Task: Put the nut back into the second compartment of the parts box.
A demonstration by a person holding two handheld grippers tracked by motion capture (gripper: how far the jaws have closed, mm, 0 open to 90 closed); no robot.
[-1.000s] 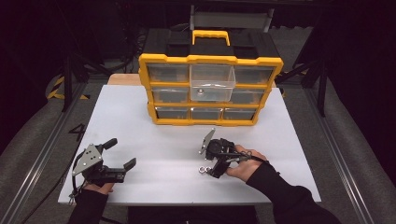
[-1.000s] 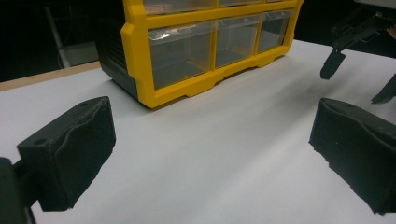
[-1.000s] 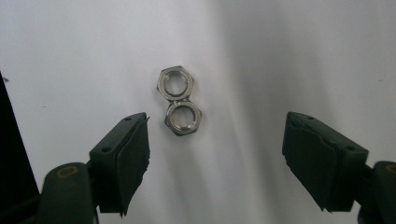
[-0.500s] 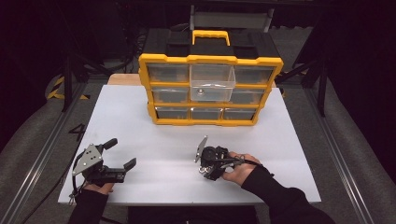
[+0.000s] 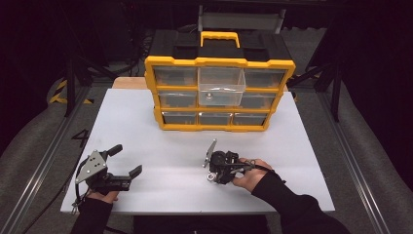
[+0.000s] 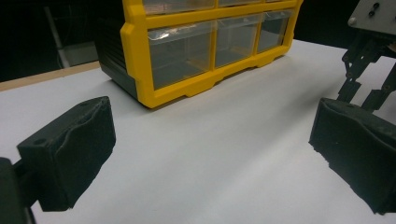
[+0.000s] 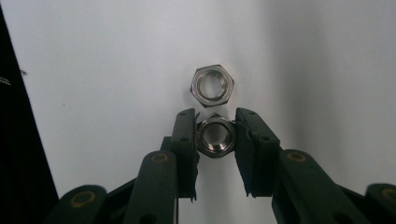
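Note:
Two steel hex nuts lie on the white table. In the right gripper view, one nut sits between the jaws of my right gripper, which press on both its sides. The second nut lies loose just beyond the fingertips. From the high view, my right gripper is low over the table's front middle, with a nut glinting at its tip. My left gripper rests at the front left, jaws wide open and nothing between them.
A yellow drawer organizer stands at the back middle of the table. Its clear top-middle drawer is pulled out with a small metal part inside. In the left gripper view the organizer is ahead and the right gripper is at the far right.
My right gripper has shifted a little to the left and settled lower over the nuts. The left gripper has not moved.

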